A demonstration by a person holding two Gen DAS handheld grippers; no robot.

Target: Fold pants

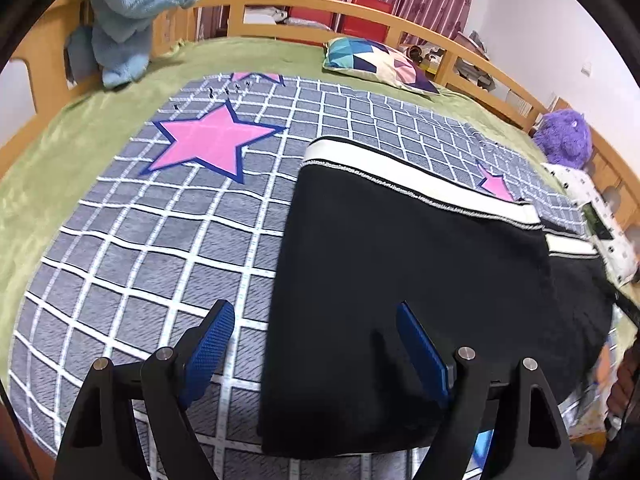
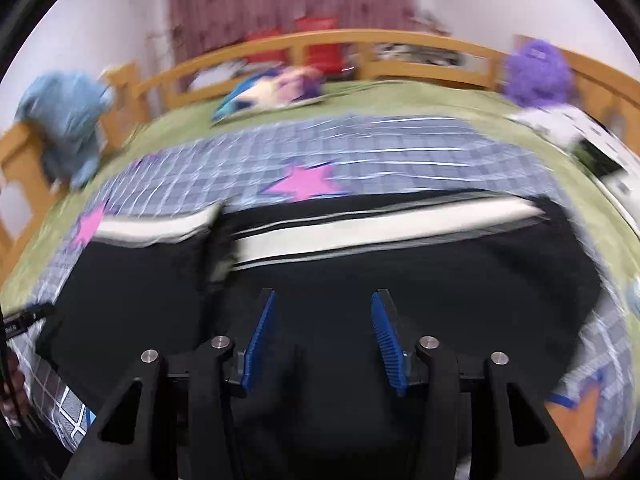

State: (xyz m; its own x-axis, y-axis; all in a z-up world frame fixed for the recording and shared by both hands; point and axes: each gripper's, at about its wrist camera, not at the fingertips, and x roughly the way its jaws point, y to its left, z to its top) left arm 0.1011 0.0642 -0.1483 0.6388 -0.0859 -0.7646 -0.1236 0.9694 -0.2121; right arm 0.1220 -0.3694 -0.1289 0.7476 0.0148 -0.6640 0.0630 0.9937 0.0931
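Black pants lie folded flat on the checked blanket, white band at the far edge. We have both grippers apart and empty, left gripper straddling the left edge, right gripper above the middle. Risk: a one-layer pinch drags the fold askew. Right view is blurred; near hem cut off.

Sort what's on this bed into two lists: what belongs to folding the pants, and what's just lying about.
For the job:
black pants
left gripper, open
right gripper, open
checked star blanket under them

Lying about:
patterned pillow
blue plush
purple plush
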